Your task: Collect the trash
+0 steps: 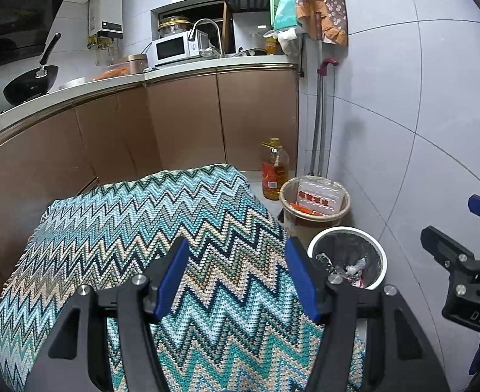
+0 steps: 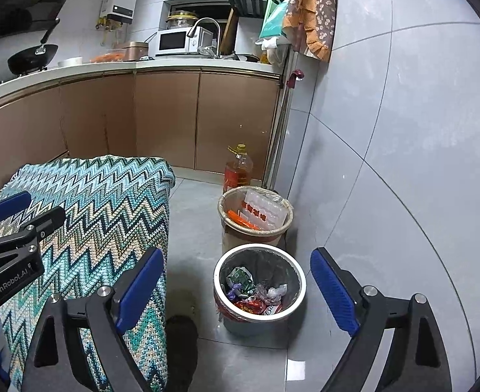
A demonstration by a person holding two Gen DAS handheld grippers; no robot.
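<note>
Both grippers empty, over a kitchen floor (image 2: 246,369) beside a zigzag cloth (image 1: 161,228) draped over some raised surface. Left gripper (image 1: 236,277) open moderately wide, fingers (image 1: 174,271) parted with nothing between them, only cloth beneath. Right gripper (image 2: 236,290) spread very wide, fingers (image 2: 333,290) holding nothing, framing the bin (image 2: 300,281) between them in the right wrist view. Bin standing upright on the floor near the wall, round mouth up, no long axis to line up with; lined with a dark bag and part filled with wrappers (image 2: 256,294) lying crumpled in no clear direction. Just behind it, touching or nearly so, a second, tan bin (image 2: 285,225) holding a clear tray and orange scraps, with an oil bottle (image 2: 238,170) further back by the cabinets. From the left fingers, the bin off to the right past the cloth's right edge; from the right fingers, straight ahead and below. Right hand clearly the nearer. No loose trash visible on the cloth or on the floor, so likely a step between pieces, or the bag itself next; for either, the right hand best placed, coming down from above onto the rim. A dark shape on the floor at the cloth's foot, too dim to identify.
</note>
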